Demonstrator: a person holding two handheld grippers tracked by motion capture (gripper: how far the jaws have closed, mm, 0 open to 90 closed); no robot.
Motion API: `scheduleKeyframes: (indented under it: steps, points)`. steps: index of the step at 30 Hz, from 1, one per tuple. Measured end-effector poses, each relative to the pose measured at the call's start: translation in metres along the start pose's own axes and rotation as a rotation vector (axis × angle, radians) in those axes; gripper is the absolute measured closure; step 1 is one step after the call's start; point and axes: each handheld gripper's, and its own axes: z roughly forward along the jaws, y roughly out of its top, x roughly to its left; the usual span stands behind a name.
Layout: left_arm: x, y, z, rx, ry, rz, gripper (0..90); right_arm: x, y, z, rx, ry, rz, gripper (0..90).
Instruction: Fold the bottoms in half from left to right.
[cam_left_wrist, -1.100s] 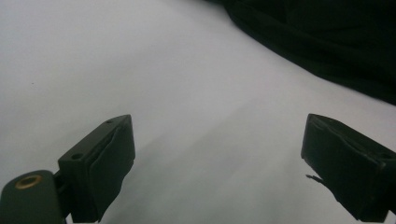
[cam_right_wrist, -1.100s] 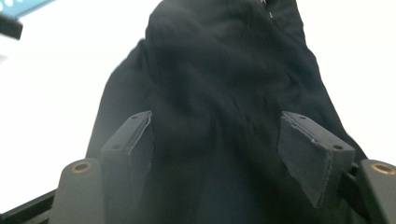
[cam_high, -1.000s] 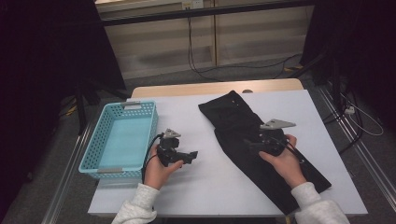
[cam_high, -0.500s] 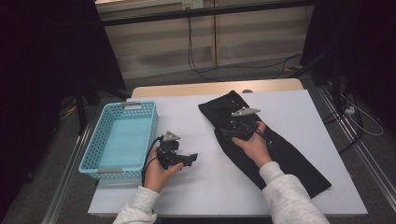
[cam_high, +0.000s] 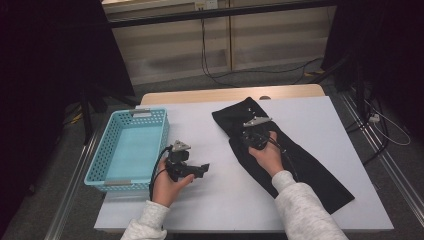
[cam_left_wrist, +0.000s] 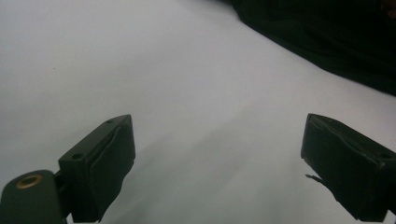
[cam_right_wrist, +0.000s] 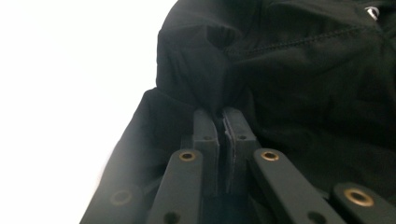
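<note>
Right gripper (cam_high: 248, 131) now farther up one black garment (cam_high: 305, 170), jaws just clenched on its fold

A light-blue basket (cam_high: 131, 150) sits at nine o'clock on the white desk (cam_high: 200, 115); cables (cam_high: 215, 70) trail across the floor at twelve.

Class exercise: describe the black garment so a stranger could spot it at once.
Start at the white table. The black garment lies diagonally across its right half, with the right gripper pinching a fold. Unlike the rigid turquoise basket on the left, it is dark, soft cloth.
</note>
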Motion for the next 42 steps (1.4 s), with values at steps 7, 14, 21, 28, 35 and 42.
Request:
scheduleKeyframes:
  steps: [7, 14, 21, 28, 35, 42]
  points:
    - [0.001, 0.003, -0.002, -0.014, -0.001, -0.003, 9.9, 0.025, -0.004, -0.006, 0.015, 0.125, -0.054, 86.3]
    - [0.006, 0.008, -0.01, -0.038, 0.024, -0.028, 9.9, 0.067, -0.014, -0.02, 0.016, 0.256, -0.165, 86.2]
    - [0.012, 0.018, -0.013, -0.06, 0.05, -0.045, 9.9, 0.086, -0.028, -0.037, 0.005, 0.347, -0.166, 68.7]
    - [0.015, 0.031, 0.001, -0.044, 0.074, -0.057, 11.3, 0.064, -0.024, -0.071, -0.057, 0.264, -0.122, 40.8]
    - [0.028, 0.04, 0.018, -0.017, 0.125, -0.065, 12.0, 0.025, -0.046, -0.112, -0.084, 0.153, -0.091, 39.1]
    - [0.04, 0.047, 0.036, 0.021, 0.181, -0.032, 11.8, -0.002, -0.086, -0.137, -0.095, 0.097, 0.001, 37.0]
